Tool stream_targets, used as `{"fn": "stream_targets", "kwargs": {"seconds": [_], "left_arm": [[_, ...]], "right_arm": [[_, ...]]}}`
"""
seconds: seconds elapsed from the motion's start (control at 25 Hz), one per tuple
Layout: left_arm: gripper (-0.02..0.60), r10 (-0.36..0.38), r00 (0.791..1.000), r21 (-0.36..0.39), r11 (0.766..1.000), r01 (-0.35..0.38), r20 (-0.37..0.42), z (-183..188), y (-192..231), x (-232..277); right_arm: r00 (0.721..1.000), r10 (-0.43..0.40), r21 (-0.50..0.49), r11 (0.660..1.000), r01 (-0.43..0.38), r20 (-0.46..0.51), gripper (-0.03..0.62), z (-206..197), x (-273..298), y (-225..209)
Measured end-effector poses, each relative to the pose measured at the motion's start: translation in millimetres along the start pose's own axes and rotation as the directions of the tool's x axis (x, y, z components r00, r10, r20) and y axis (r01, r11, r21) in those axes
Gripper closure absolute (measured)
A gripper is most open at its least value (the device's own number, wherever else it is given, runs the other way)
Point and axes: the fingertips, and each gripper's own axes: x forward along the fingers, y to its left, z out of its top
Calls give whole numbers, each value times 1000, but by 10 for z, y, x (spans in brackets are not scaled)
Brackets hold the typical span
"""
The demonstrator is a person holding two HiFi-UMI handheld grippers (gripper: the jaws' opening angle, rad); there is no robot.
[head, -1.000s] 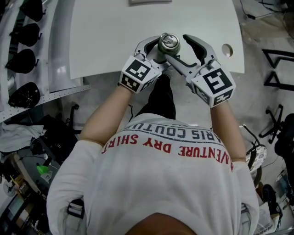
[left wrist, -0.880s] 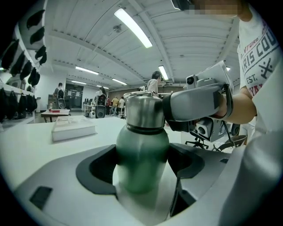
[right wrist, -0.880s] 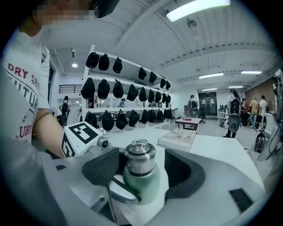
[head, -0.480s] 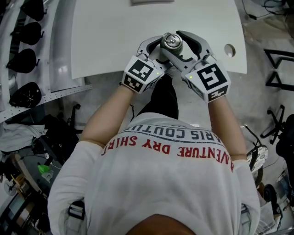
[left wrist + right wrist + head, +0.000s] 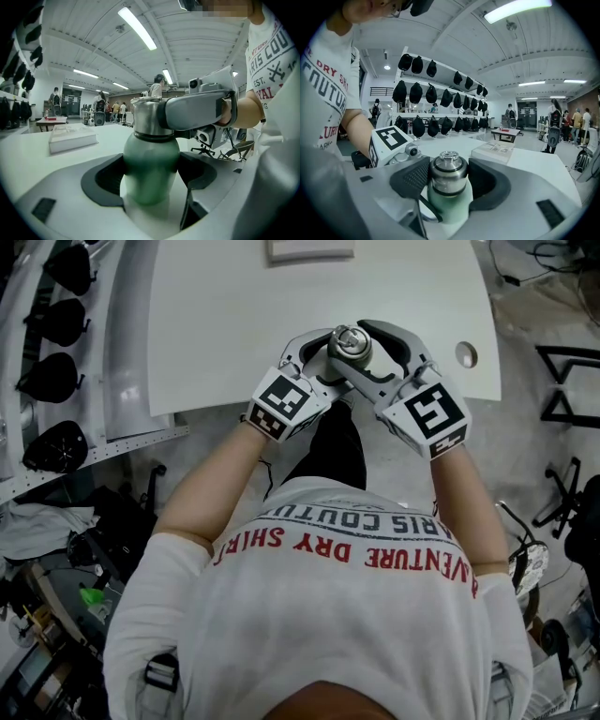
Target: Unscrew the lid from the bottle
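A green bottle (image 5: 150, 168) with a steel lid (image 5: 349, 341) stands near the front edge of the white table (image 5: 234, 306). My left gripper (image 5: 330, 354) is shut on the bottle's green body, with a dark pad pressed against each side (image 5: 150, 174). From the right, my right gripper (image 5: 361, 345) reaches in higher up. Its jaws have just been closing, and the steel lid (image 5: 447, 174) now sits between its pads, touched on both sides. The left gripper's marker cube (image 5: 389, 139) shows beside the lid.
A flat white book (image 5: 309, 249) lies at the table's far edge. A round hole (image 5: 465, 354) is in the table to the right of the grippers. A rack of black caps (image 5: 56, 362) runs along the left. The person's body is close against the front edge.
The right gripper's jaws have closed in from wide open onto the lid. Both grippers and the bottle sit slightly higher in the head view.
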Motion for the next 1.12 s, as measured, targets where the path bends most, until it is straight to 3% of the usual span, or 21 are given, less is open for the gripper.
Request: {"fn": "stream_targets", "kwargs": {"seconds": [0.24, 0.52, 0.84, 1.12], "left_arm": [[216, -96, 995, 35, 995, 97, -29, 0, 3, -8], [216, -234, 969, 84, 967, 241, -81, -4, -48, 5], [215, -348, 926, 118, 923, 366, -143, -21, -78, 4], [213, -437, 880, 136, 876, 464, -184, -51, -104, -7]], "right_arm": [[993, 118, -56, 991, -120, -23, 335, 17, 13, 26], [962, 265, -105, 957, -271, -68, 335, 20, -9, 58], [895, 429, -192, 874, -445, -122, 335, 38, -22, 130], [823, 551, -198, 799, -568, -140, 335, 36, -25, 175]]}}
